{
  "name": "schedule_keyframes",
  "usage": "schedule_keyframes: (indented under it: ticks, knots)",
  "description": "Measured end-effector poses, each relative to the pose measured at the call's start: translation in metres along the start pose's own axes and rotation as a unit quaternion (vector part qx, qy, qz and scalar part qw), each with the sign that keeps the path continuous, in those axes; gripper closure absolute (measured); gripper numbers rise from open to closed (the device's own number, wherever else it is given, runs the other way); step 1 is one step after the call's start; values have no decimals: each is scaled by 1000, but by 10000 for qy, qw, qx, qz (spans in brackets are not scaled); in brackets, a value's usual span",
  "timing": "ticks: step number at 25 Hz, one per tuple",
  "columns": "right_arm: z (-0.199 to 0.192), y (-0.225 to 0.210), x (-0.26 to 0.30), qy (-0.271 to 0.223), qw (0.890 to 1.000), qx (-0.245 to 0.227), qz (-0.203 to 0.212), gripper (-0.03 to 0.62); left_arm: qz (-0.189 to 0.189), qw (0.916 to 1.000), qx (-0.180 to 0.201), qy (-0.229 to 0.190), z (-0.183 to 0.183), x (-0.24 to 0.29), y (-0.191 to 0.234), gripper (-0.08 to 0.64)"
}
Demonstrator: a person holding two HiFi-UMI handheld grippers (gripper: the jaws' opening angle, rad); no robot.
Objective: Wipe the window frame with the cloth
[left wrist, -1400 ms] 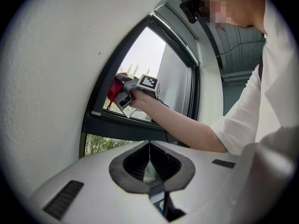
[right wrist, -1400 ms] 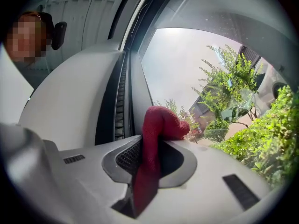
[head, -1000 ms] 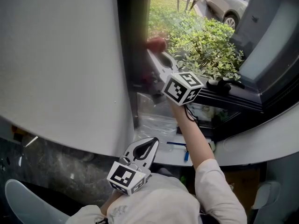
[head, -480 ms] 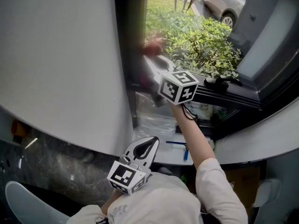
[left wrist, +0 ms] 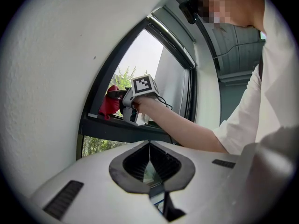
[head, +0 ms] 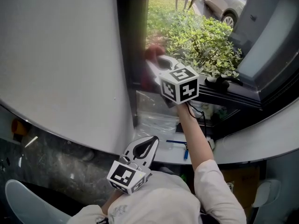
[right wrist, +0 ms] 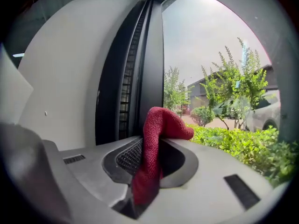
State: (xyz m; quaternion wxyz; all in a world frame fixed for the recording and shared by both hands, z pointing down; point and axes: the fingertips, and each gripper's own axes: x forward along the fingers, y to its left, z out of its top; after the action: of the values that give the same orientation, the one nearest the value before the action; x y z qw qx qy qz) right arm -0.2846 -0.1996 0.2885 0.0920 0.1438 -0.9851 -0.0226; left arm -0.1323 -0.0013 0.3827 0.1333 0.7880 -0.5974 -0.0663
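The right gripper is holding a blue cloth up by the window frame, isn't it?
Not quite. The cloth is red, not blue, as the right gripper view shows. The rest is right: the right gripper holds it up by the window frame.

The right arm (head: 195, 136) reaches forward at nearly full stretch, forearm bare below a white sleeve. It carries the right gripper (head: 162, 63) well away from the body, marker cube turned toward the head camera, and its jaws are clamped on a fold of red cloth (right wrist: 156, 125). The left gripper (head: 149, 144) is held low and close to the torso, pointing forward, its jaws pressed together with nothing between them.
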Motion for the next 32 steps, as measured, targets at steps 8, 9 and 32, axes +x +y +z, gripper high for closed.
schedule_keyframes:
  ticks: [8,9,32]
  knots:
    - [-28,6,4,472,9900,-1206,-568,514,11,10000,-66,26,-4,4,3,549]
    - [-30,7,5,534,9871,-1363,-645,514,8,10000,-73,24,-4,4,3,549]
    - [-41,6,2,674,9690,-1780,-1572,508,285,9993,-147,167,-9,8,15,549]
